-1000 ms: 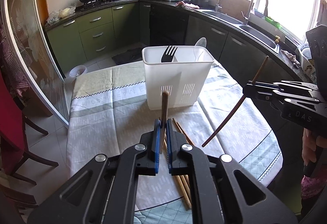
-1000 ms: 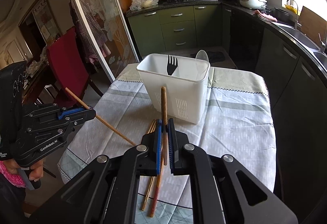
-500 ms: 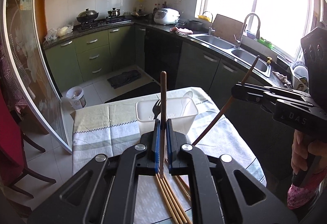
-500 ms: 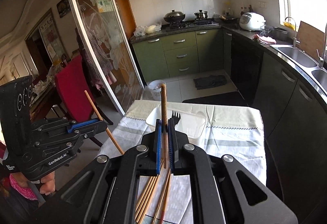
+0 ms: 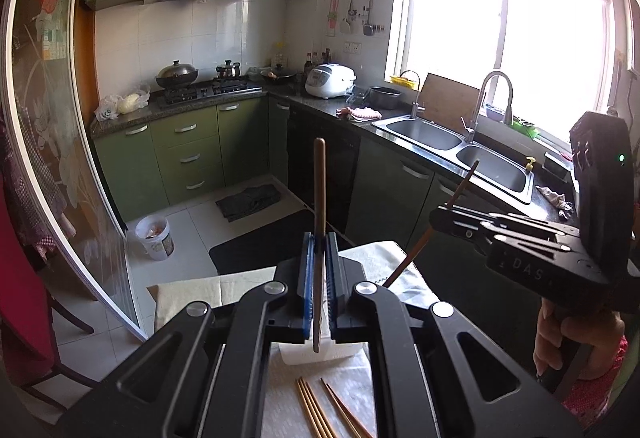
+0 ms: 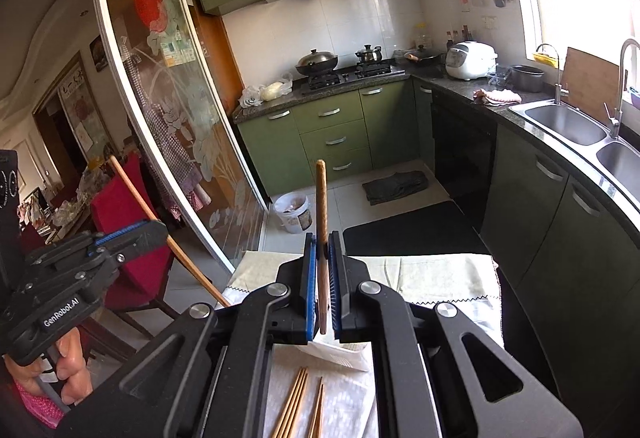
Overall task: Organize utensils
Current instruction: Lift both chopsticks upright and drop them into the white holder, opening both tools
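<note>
Above the near edge of the cloth-covered worktop point(image 5: 192, 290), the left tongs point(image 5: 319, 278) are clamped narrow on a brown chopstick point(image 5: 319, 198), which stands nearly upright between the blue pads, its rounded end rising above them and its lower end showing below. Under these tongs a corner of the white utensil holder point(image 5: 320, 354) peeks out on the worktop, and nearer the front edge a bundle of loose chopsticks point(image 5: 316, 410) lies on the cloth. To the right in the left wrist view, the right tongs point(image 5: 440, 218) are closed on a second, slanted chopstick point(image 5: 416, 250), gripped by a person's hand point(image 5: 576, 338). In the right wrist view the right tongs point(image 6: 322, 278) pinch their chopstick point(image 6: 321, 198) upright too, with the left tongs point(image 6: 156, 230) at the left edge holding their stick at a slant. Beyond the far edge of the worktop lie green cabinets point(image 5: 184, 158) and a steel sink point(image 5: 460, 146).
</note>
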Motion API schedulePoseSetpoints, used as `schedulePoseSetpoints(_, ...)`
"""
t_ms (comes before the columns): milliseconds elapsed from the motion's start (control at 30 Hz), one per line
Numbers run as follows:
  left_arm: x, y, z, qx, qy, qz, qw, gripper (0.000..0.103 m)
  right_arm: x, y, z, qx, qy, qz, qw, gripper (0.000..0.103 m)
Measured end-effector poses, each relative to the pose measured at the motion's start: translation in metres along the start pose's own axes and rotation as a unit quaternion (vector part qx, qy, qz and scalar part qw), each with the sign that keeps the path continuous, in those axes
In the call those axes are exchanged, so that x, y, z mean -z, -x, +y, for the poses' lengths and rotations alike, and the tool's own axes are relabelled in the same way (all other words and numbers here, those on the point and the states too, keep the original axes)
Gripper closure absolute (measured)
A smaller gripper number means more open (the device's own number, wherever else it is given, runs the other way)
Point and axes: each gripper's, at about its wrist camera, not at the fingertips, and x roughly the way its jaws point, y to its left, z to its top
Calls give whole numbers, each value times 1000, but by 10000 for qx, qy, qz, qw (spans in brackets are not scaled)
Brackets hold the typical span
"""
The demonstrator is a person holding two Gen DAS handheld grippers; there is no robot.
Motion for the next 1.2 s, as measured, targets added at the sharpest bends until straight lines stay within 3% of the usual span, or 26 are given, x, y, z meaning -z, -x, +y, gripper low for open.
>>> schedulePoseSetpoints(233, -2, -48, 2, -101, -39, 52, 9999, 97, 11, -56, -17, 168, -33, 432, 9989, 96)
schedulePoseSetpoints(467, 35, -100, 14, -159, 112, 755, 9970, 97, 48, -97, -18, 225, 203, 954, 9950, 96)
schedulePoseSetpoints(733, 72, -121, 22, -176, 142, 1497, 9885, 97, 71, -117, -19, 291, 260, 1214, 9918, 95)
schedulePoseSetpoints(800, 76, -123, 24, -183, 130, 1564, 9874, 94, 71, -116, -19, 289, 254, 1216, 9918, 87)
schedulePoseSetpoints(867, 78, -122, 27, -162, 177, 1582, 9871, 86, 71, -112, -18, 286, 265, 1176, 9923, 86)
schedulePoseSetpoints(1033, 85, -104, 25, -67, 149, 1559, 9876, 77, 73, -78, -17, 101, 257, 937, 9952, 83)
schedulePoseSetpoints(1133, 104, -95, 25, -8, 173, 1809, 9833, 66, 86, -51, -21, -71, 258, 797, 9965, 79)
schedulePoseSetpoints(1200, 128, -97, 24, 14, 178, 2127, 9770, 65, 100, -37, -24, -143, 288, 811, 9962, 78)
